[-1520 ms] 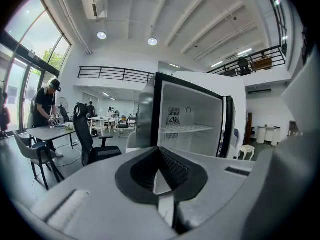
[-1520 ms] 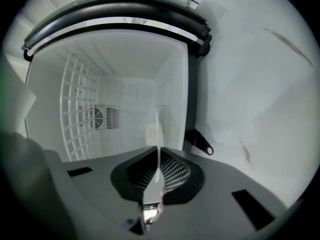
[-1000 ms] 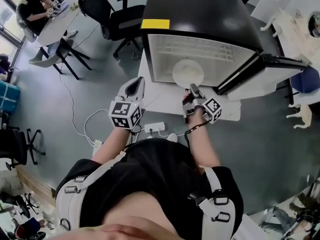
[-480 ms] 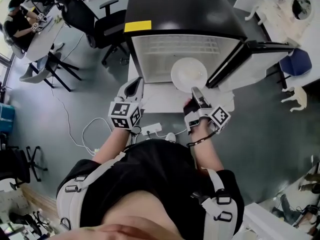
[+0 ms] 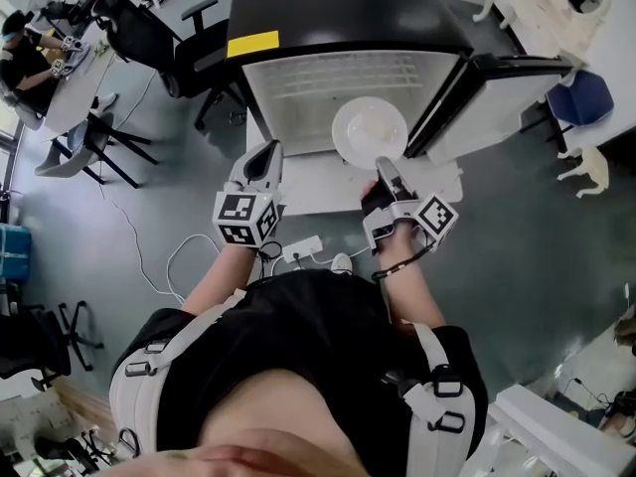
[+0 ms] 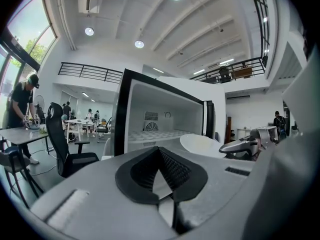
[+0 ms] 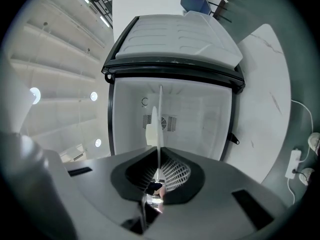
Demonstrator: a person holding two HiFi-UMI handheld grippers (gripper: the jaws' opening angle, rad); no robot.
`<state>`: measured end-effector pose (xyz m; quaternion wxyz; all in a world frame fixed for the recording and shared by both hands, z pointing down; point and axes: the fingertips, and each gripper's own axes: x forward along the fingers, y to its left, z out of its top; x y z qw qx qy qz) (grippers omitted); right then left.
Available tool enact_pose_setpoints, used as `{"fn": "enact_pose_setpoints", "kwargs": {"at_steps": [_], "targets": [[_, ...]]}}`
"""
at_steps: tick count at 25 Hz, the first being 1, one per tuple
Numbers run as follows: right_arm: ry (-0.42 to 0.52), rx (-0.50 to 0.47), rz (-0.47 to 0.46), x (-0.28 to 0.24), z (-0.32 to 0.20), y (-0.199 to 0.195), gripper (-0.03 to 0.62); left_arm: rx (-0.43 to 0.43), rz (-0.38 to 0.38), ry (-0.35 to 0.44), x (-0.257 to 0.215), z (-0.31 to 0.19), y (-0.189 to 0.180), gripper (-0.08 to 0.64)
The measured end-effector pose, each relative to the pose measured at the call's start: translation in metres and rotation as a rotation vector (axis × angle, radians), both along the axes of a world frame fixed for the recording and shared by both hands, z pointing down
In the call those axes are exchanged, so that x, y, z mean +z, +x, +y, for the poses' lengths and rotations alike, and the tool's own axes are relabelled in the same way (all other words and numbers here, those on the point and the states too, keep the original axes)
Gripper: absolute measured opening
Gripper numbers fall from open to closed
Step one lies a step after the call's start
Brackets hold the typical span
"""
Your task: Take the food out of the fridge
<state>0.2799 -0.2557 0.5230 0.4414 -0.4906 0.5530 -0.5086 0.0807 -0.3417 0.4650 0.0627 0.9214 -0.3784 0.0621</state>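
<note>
Plate lifted higher since a second ago, my right tongs clamped on its rim at the open fridge front. Left tongs together, empty. Still to pull it clear.

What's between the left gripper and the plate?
Nothing. In the head view only bare white table shows between the left gripper and the plate, which the right gripper holds.

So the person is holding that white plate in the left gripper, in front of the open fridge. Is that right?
Not quite: it is the right gripper that holds the white plate, in front of the open fridge. The right gripper view shows the plate's rim clamped edge-on between its jaws; the left gripper holds nothing.
</note>
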Motion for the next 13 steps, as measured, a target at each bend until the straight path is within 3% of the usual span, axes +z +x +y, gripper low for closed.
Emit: {"fn": "enact_pose_setpoints", "kwargs": {"at_steps": [13], "targets": [[-0.022, -0.005, -0.014, 0.0009, -0.0038, -0.0011, 0.021, 0.004, -0.002, 0.027, -0.0103, -0.0002, 0.0056, 0.002]]}}
